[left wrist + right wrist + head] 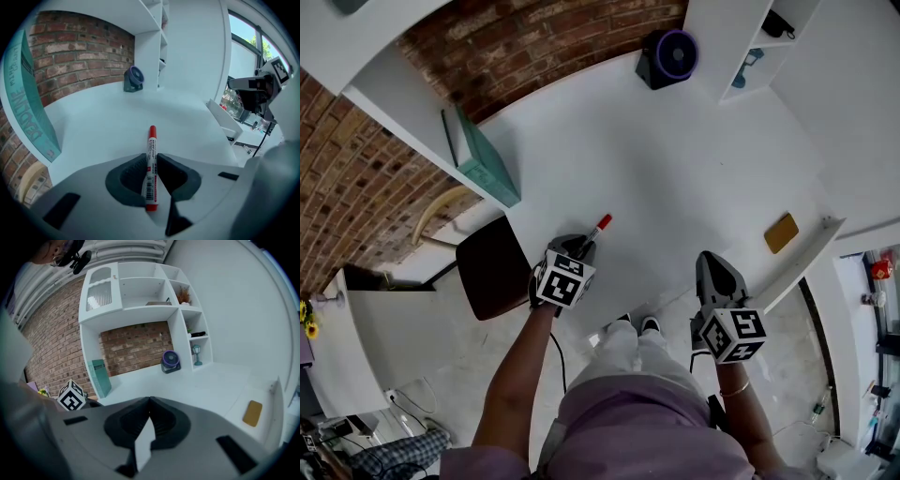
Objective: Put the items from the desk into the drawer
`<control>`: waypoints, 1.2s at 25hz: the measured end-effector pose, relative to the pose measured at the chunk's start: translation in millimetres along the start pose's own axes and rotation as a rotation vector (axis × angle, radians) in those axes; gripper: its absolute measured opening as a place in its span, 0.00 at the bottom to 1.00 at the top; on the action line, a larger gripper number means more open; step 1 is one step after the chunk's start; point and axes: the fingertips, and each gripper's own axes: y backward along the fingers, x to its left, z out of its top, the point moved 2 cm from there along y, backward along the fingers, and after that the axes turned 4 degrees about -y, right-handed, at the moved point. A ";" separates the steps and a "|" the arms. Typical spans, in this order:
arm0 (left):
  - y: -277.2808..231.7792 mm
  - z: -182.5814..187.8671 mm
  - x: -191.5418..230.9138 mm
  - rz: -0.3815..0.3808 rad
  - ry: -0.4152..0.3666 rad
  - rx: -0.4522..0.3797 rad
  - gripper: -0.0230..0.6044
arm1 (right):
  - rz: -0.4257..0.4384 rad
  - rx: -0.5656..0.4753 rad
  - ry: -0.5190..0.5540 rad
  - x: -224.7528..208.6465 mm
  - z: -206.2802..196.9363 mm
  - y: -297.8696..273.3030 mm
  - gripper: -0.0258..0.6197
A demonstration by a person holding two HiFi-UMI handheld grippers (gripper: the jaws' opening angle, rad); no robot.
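Marker (150,171) is pinched in my left gripper (151,157), its red cap pointing out ahead. My right gripper (149,402) is pressed together, empty.

One red marker (598,230) at centre, one teal book (483,159) upper left, one dark fan (670,54) at top, one yellow pad (781,232) at right, one brown stool (492,267) lower left, two grippers: left gripper (584,247), right gripper (713,262)

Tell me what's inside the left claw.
A red marker, pinched in the left claw, cap pointing out over the desk. In the head view the claw covers its barrel.
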 end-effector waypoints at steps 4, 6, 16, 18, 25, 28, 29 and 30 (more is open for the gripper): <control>0.8 0.0 -2.2 0.013 -0.004 -0.003 0.15 | -0.009 -0.005 -0.002 -3.3 0.0 3.2 0.04; 1.8 2.3 -3.2 0.018 -0.004 -0.012 0.15 | -0.012 -0.007 -0.005 -4.7 0.0 4.6 0.04; 11.6 36.7 -15.8 0.023 -0.016 -0.082 0.14 | -0.046 -0.024 -0.021 -12.4 0.0 17.0 0.04; 11.9 42.8 -18.8 0.020 -0.016 -0.089 0.14 | -0.055 -0.030 -0.024 -13.8 1.0 20.0 0.04; 12.9 67.6 -34.6 -0.005 -0.027 -0.133 0.15 | -0.095 -0.050 -0.038 -22.7 -0.2 33.9 0.04; 12.3 77.6 -44.6 -0.028 -0.038 -0.159 0.15 | -0.119 -0.059 -0.048 -28.7 -1.4 41.3 0.04; 13.0 81.1 -48.3 -0.035 -0.039 -0.165 0.15 | -0.126 -0.062 -0.052 -30.7 -2.1 43.9 0.04; 13.6 84.7 -52.0 -0.041 -0.042 -0.171 0.15 | -0.133 -0.064 -0.056 -32.5 -2.9 46.6 0.04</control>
